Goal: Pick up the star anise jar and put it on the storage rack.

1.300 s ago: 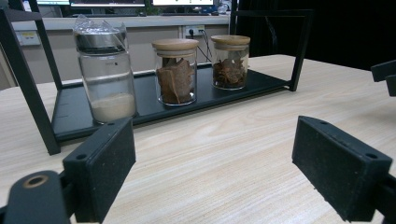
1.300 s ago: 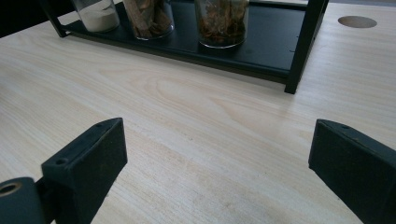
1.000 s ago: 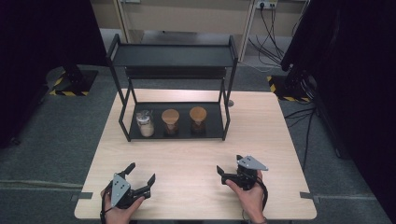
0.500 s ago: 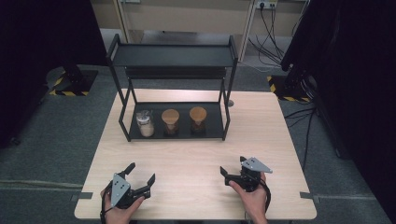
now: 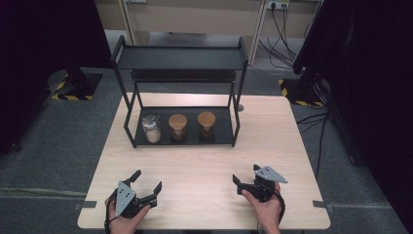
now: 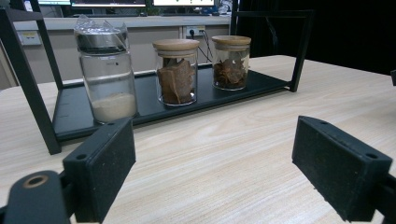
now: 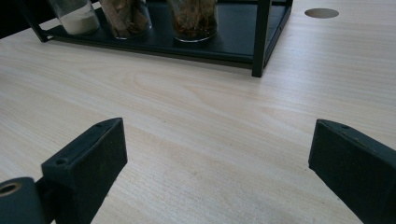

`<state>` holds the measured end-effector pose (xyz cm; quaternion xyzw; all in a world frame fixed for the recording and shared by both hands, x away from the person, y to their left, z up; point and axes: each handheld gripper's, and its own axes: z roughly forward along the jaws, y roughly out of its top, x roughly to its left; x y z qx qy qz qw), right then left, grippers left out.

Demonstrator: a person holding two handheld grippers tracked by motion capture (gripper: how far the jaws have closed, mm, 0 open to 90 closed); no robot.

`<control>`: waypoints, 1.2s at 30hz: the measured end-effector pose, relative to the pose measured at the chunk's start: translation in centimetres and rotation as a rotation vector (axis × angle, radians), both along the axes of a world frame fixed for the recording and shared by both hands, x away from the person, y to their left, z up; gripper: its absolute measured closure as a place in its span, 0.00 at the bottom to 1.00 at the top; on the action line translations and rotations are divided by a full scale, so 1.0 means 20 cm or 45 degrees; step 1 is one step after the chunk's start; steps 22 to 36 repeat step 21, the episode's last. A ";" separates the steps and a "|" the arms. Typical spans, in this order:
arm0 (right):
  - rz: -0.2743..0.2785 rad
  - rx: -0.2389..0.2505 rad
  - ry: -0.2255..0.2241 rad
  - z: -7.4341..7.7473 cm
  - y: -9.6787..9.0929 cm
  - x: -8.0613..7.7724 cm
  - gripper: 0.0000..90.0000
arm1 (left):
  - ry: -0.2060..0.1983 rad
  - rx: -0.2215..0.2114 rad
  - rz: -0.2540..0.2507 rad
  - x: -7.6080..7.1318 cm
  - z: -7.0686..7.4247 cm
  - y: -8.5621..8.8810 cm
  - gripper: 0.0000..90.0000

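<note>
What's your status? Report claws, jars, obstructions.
Left claw open, empty. Right claw open, empty, both low over table. Three jars upright on rack's lower shelf, untouched. Path to jars clear.

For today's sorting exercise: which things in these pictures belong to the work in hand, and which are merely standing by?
Belonging to the work:
left gripper, open
right gripper, open
jar of pale powder
middle lidded jar
right-hand lidded jar
black rack that holds the jars

Standing by:
wooden table
cables at the wall
</note>
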<state>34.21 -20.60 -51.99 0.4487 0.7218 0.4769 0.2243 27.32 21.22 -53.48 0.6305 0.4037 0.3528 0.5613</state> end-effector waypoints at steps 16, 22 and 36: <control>-0.009 0.004 0.008 -0.02 -0.01 -0.01 0.05 | 0.000 -0.001 -0.002 0.00 0.00 0.00 0.14; -0.011 0.006 0.001 -0.02 -0.01 -0.01 0.05 | 0.018 -0.024 -0.015 0.01 0.00 0.01 0.14; -0.011 0.006 0.001 -0.02 -0.01 -0.01 0.05 | 0.018 -0.024 -0.015 0.01 0.00 0.01 0.14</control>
